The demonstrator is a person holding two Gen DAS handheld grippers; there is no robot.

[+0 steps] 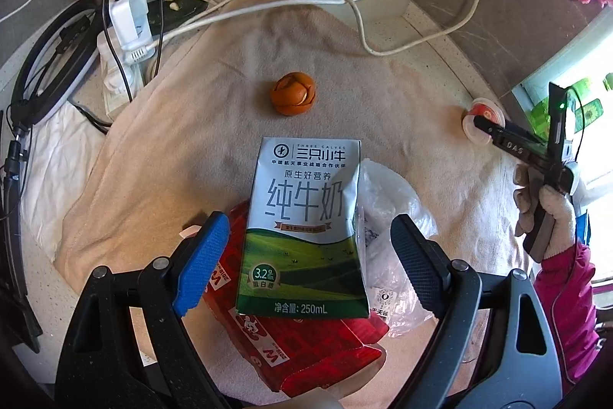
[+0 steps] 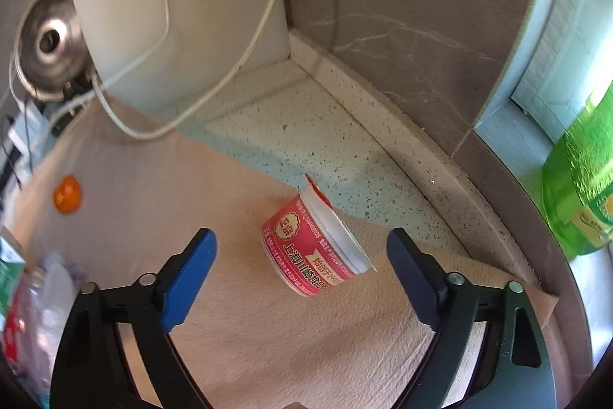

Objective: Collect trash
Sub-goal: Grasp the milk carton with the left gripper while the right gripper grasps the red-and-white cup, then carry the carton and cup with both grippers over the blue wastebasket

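Left hand-held gripper (image 1: 306, 255), at the bottom of its view, stands wide open astride a milk carton (image 1: 306, 229), pads clear of both sides, holding nothing. Right hand-held gripper (image 2: 302, 275) is likewise open and empty, its pads apart either side of a red cup (image 2: 316, 246) lying tipped on its side at mid-frame. Progress appears slight: no bin or bag for collection is visible. Trash remains loose on the beige towel (image 1: 184, 140) covering the counter (image 2: 291, 125): the carton rests atop a red box (image 1: 306, 347) with crumpled clear plastic (image 1: 394, 209) just beside it, and an orange peel (image 1: 293, 94) sits apart above centre. Contents of carton and cup cannot be determined.
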